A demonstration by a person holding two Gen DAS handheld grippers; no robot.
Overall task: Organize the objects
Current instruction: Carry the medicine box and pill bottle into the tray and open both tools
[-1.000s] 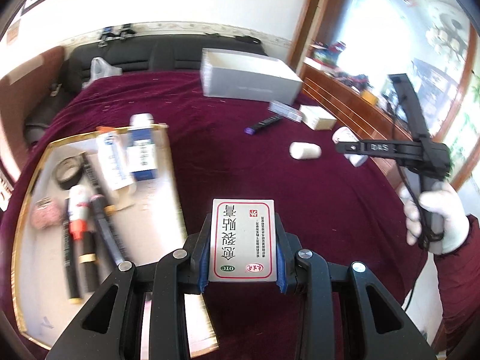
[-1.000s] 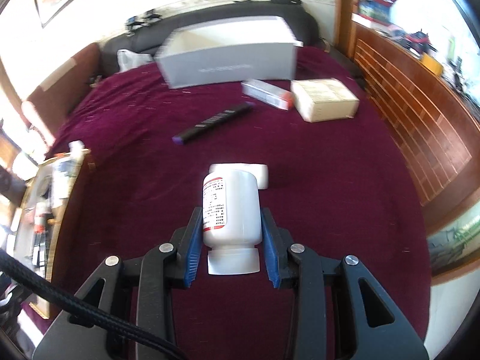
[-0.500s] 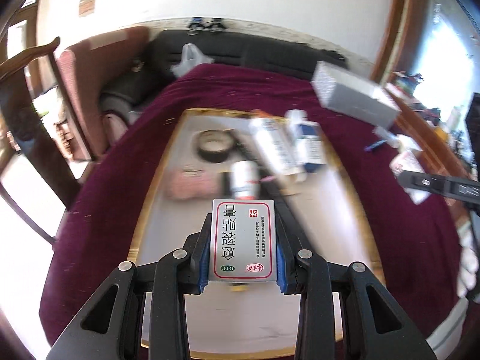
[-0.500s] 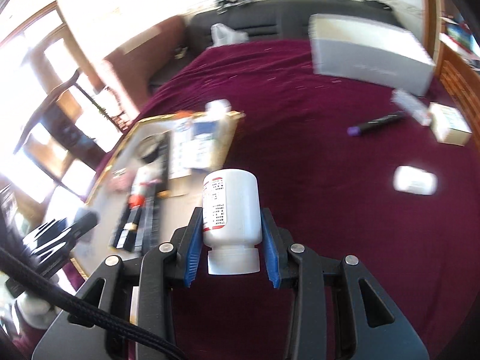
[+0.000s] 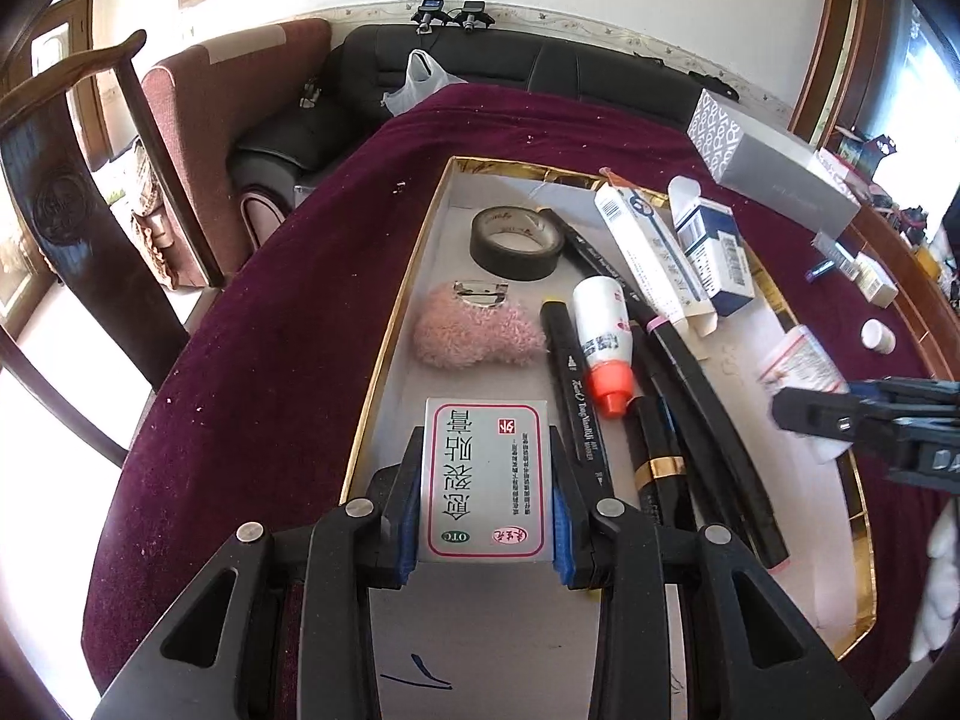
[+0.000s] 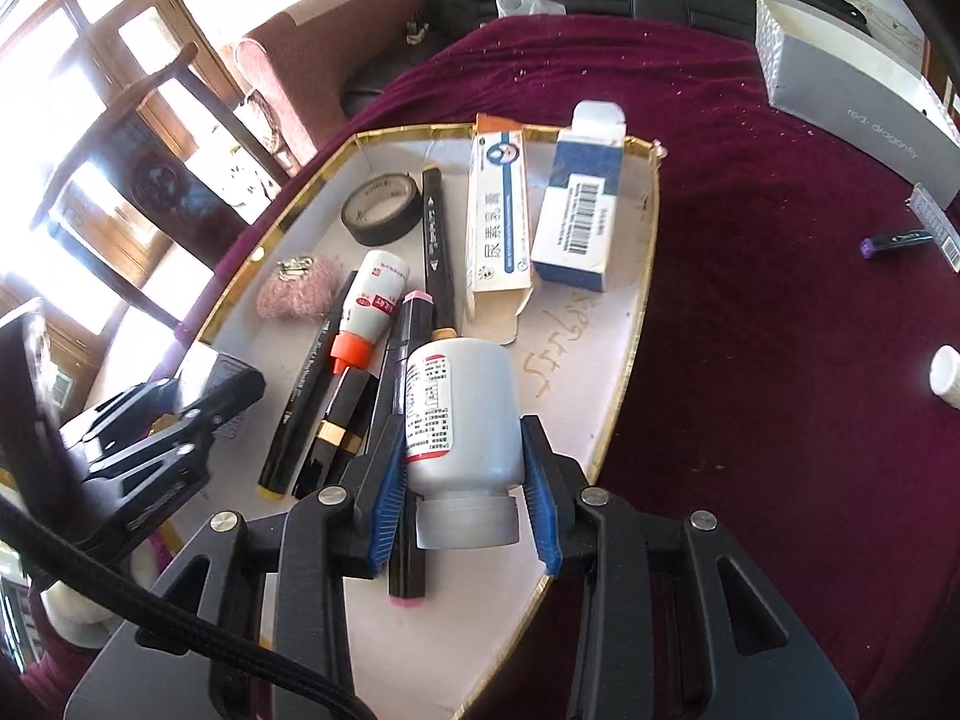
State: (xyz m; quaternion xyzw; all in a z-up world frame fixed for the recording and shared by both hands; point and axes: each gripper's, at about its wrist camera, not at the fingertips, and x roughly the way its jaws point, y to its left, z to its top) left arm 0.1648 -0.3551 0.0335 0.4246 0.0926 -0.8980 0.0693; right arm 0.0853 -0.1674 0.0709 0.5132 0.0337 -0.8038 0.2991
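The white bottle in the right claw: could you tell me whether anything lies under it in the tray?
Yes. The white bottle hangs over black markers lying in the tray. The bare tray floor just right of them looks free.

We are looking at a home living room: black sofa (beyond the gripper), wooden chair, velvet-covered table.

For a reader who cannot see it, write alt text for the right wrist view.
The right gripper clamps a white bottle above a gold-rimmed tray on a maroon cloth. The tray holds markers, a tape roll, two boxes and a glue bottle.
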